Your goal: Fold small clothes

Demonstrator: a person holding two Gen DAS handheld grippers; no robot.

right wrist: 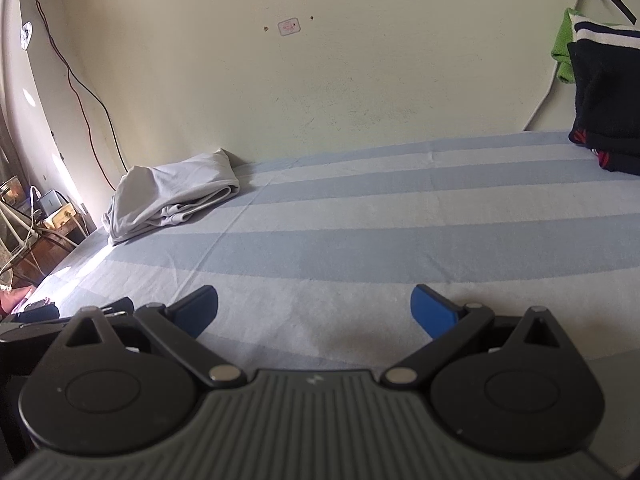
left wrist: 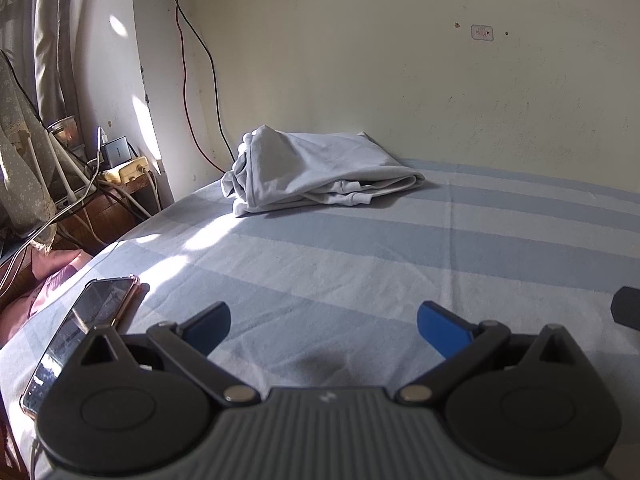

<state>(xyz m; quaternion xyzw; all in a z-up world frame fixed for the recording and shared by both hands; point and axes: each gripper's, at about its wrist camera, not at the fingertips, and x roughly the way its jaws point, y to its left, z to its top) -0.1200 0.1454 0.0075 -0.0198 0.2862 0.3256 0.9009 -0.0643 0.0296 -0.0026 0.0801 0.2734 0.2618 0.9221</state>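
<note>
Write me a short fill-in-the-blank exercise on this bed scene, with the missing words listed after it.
1. The white garment lies on the bed against the ____.
2. The left gripper and the right gripper both have their jaws ____.
3. The phone lies on the striped sheet to the ____ of the left gripper.
4. The sheet's stripes are white and ____.

Missing words: wall; open; left; blue

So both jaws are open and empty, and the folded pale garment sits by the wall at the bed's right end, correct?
Not quite: the folded pale garment sits by the wall at the bed's left end, as the right wrist view shows. Both sets of jaws are open and empty.
</note>
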